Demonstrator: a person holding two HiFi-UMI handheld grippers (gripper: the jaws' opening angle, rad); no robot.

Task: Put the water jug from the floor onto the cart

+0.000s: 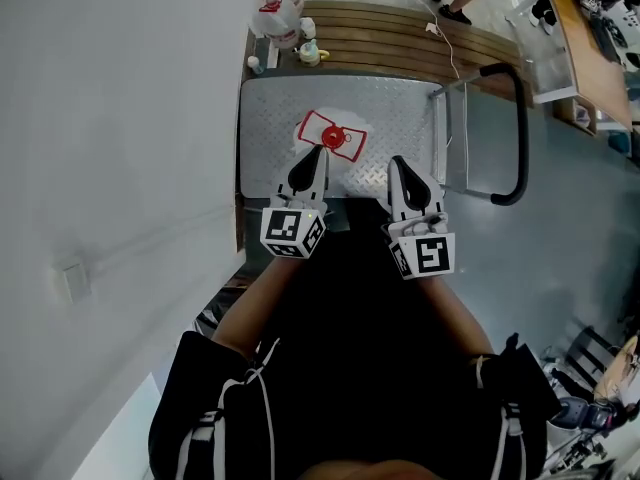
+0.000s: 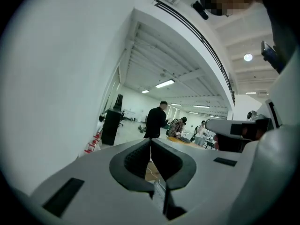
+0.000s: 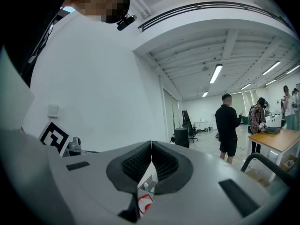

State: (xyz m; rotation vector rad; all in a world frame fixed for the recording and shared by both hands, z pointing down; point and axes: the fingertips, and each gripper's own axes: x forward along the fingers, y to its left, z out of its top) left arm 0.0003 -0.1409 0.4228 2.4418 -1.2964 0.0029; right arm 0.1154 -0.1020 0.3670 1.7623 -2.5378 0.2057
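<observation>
The water jug [image 1: 333,138], clear with a red cap and a red handle frame, stands on the cart's metal deck [image 1: 400,118], near its front left. My left gripper [image 1: 312,154] hangs just in front of the jug, jaws shut and empty; in the left gripper view [image 2: 150,142] the pads meet with nothing between them. My right gripper [image 1: 396,164] is level with it to the right, over the deck's front edge, also shut and empty [image 3: 151,145]. Below the right gripper's closed jaws a sliver of the jug [image 3: 145,201] shows.
The cart's black push handle [image 1: 517,138] rises at the right. A white wall runs along the left. Beyond the cart lie a wooden platform [image 1: 400,28], more jugs [image 1: 280,3] and a small kettle [image 1: 310,54]. A table [image 1: 590,48] and people [image 3: 228,125] stand farther off.
</observation>
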